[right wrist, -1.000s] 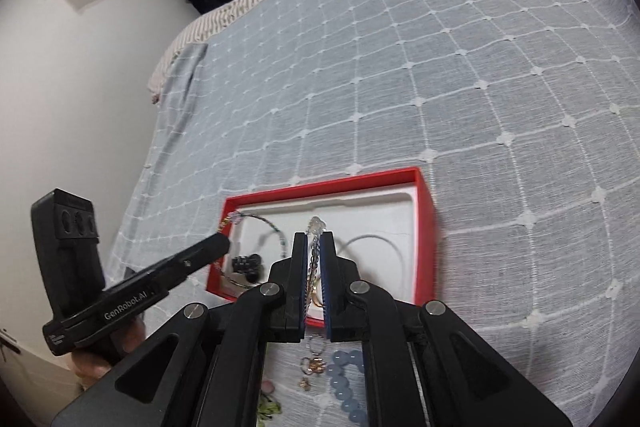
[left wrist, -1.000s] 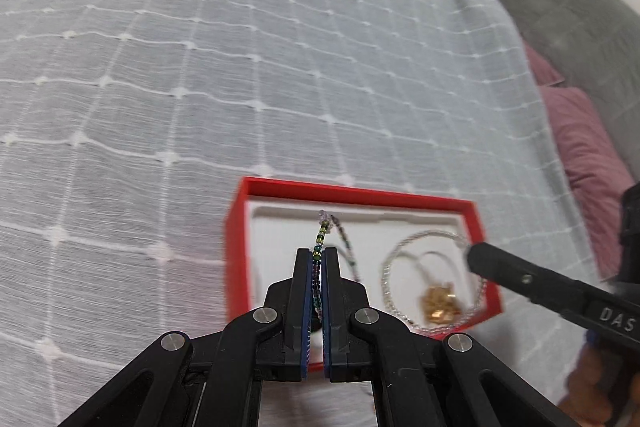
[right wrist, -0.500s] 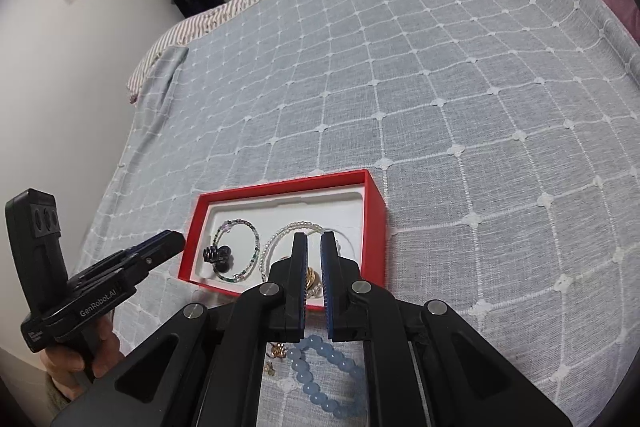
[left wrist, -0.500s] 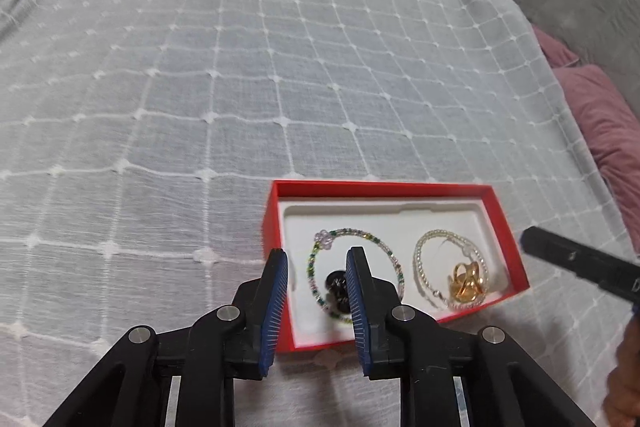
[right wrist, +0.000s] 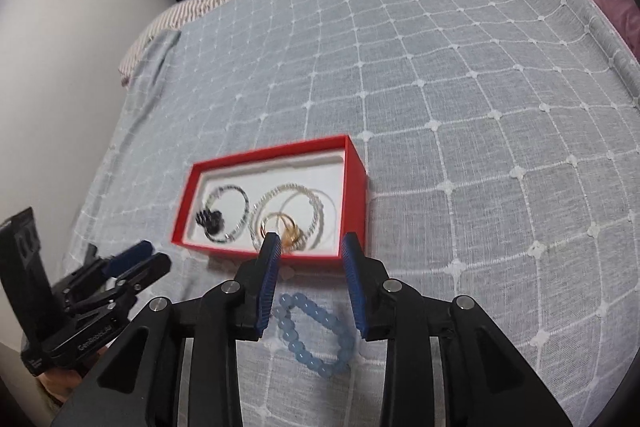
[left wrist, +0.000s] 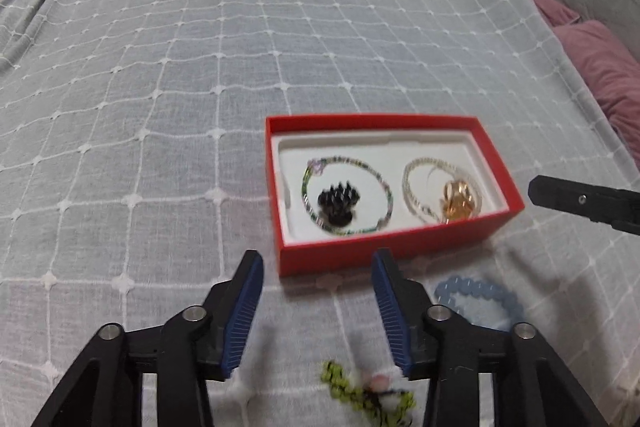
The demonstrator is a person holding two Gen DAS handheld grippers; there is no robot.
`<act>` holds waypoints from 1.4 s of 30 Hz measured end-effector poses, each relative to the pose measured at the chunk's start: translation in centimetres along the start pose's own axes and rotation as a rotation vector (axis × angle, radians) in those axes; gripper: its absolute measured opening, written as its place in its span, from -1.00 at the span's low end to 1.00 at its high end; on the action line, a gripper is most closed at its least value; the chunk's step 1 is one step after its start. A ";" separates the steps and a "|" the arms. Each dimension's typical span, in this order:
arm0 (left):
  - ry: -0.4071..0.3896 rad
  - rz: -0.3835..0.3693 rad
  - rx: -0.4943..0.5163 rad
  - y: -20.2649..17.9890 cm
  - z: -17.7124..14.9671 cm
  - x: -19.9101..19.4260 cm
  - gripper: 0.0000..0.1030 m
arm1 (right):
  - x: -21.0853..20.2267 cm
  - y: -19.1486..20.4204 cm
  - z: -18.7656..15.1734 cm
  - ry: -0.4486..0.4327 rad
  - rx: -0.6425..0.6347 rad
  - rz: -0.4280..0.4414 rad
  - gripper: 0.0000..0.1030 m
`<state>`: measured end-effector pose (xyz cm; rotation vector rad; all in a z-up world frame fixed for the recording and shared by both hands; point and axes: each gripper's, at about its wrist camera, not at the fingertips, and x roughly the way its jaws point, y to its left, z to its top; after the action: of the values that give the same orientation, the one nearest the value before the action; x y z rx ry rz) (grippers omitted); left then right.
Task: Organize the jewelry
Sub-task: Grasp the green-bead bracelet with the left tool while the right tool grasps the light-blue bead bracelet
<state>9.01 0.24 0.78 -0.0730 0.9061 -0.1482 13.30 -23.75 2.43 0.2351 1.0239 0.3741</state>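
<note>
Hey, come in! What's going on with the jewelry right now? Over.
Both hand-held grippers, left and right, opening, nothing between jaws. Two bracelets in red box. Blue bead bracelet on bedspread. Nothing blocking.

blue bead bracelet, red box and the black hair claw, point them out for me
blue bead bracelet (right wrist: 316,337), right wrist view, on a bead along its near side
red box (left wrist: 384,250), left wrist view, on its near outer wall
black hair claw (left wrist: 337,202), left wrist view, on its body

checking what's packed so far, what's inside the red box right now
The red rectangular box with a white liner holds a multicoloured beaded bracelet ringing a black spiky clip, and a clear beaded bracelet around gold rings. What lies under the rings cannot be seen.
</note>
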 end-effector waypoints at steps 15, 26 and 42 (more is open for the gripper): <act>0.128 0.002 -0.029 -0.4 -4.4 1.0 0.14 | 0.7 -0.6 -2.6 0.065 -0.041 -0.066 -0.25; 0.168 -0.018 -0.027 -1.2 -5.0 1.9 -0.19 | 3.7 0.1 -3.8 0.169 -0.118 -0.129 -0.20; 0.189 -0.007 -0.018 -1.7 -5.3 2.8 -0.88 | 6.0 2.7 -5.8 0.210 -0.300 -0.182 -0.49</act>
<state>6.42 -1.92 -4.44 -0.0795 1.0964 -0.1553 10.56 -18.76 -4.25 -0.1702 1.1693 0.3863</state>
